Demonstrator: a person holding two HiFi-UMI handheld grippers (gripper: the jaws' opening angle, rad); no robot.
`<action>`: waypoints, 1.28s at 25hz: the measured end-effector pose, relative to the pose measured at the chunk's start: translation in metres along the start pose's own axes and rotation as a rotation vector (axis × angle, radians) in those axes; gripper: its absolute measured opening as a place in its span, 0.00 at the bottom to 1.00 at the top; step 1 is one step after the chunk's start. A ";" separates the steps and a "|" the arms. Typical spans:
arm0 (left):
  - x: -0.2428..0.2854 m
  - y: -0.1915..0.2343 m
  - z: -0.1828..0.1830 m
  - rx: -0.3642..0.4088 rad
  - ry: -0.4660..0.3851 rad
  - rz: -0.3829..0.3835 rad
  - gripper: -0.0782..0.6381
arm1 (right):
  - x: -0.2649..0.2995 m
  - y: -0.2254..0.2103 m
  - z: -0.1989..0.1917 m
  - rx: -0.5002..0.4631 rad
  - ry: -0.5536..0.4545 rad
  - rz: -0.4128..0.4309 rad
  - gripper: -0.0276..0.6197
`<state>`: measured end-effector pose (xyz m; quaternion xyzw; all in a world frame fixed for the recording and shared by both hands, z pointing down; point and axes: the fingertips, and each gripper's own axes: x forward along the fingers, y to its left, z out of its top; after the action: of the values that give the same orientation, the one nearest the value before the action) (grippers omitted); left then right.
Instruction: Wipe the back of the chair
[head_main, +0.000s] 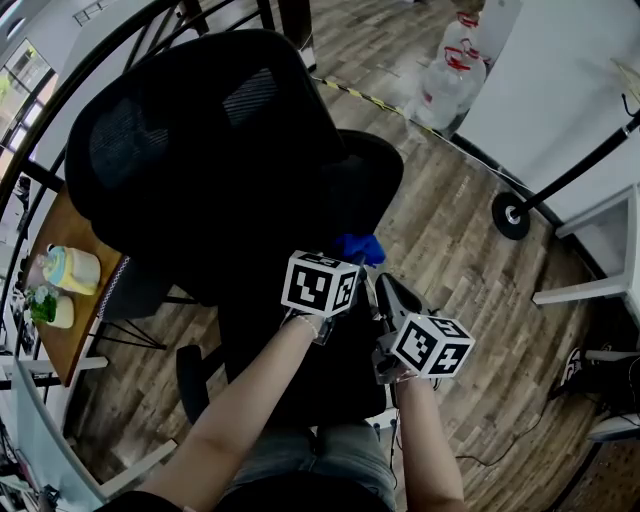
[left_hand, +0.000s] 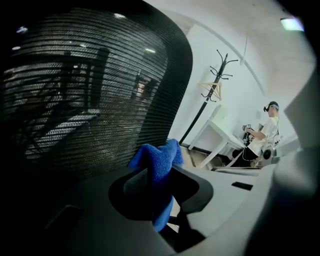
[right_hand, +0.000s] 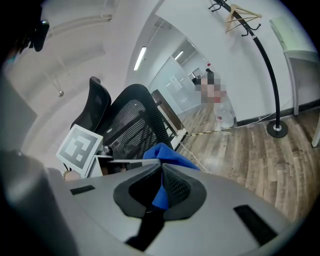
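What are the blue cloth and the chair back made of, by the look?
Blue cloth: looks like microfibre or terry, matte and fuzzy, with a nubby pile and soft folds.
Chair back: black woven mesh, probably synthetic; fine horizontal ribs let light show through.

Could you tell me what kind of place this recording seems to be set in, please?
Most likely an office: a black mesh office chair, a white desk and a coat stand on wood-look flooring.
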<state>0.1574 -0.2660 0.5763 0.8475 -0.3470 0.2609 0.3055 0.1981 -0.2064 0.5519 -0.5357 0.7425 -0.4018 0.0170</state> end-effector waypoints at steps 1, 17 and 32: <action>0.000 0.003 0.000 -0.014 0.002 -0.003 0.23 | 0.001 0.000 0.000 -0.001 0.001 -0.001 0.09; -0.035 0.045 -0.015 -0.083 -0.018 0.005 0.23 | 0.032 0.038 -0.013 -0.041 0.055 0.047 0.09; -0.095 0.110 -0.039 -0.167 -0.069 0.086 0.23 | 0.067 0.099 -0.044 -0.097 0.136 0.122 0.09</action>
<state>0.0067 -0.2611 0.5779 0.8118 -0.4142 0.2145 0.3514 0.0720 -0.2245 0.5479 -0.4612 0.7918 -0.3988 -0.0349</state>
